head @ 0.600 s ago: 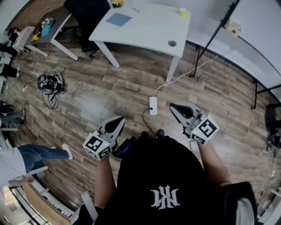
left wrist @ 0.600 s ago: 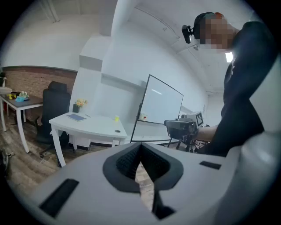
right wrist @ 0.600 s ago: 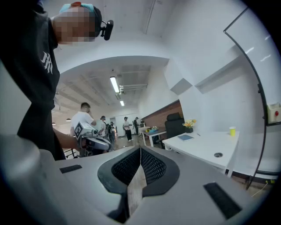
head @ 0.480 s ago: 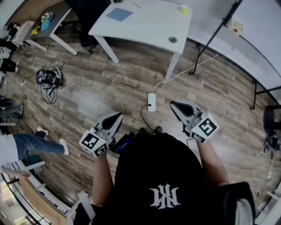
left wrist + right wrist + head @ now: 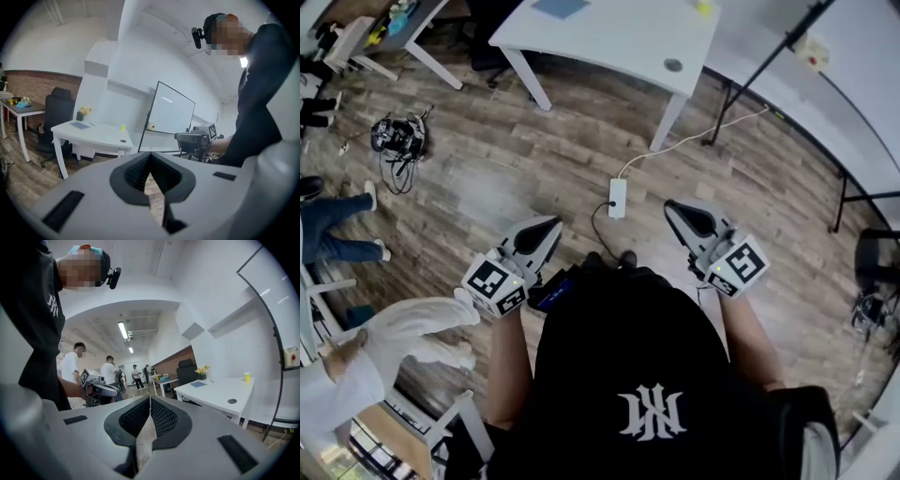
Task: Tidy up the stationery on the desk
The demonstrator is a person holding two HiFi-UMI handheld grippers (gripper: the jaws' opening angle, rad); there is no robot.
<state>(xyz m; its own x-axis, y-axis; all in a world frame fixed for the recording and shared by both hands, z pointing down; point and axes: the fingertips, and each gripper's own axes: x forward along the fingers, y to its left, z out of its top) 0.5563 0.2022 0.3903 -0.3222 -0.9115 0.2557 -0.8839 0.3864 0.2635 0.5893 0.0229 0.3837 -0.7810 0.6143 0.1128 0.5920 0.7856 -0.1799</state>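
The left gripper (image 5: 549,227) and right gripper (image 5: 673,208) hang over the wood floor (image 5: 534,159), each with its jaws pressed together on nothing. The white desk (image 5: 619,37) stands well apart, with a blue notebook (image 5: 80,125) toward its left end and a yellow cup (image 5: 122,127) near its far right corner.

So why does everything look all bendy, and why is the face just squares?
Left gripper view: the wide lens bends the whiteboard and darkens the corners; the squares were added afterwards. Right gripper view: same bending, and the ceiling light glares. Head view: the floor bows near the edges.
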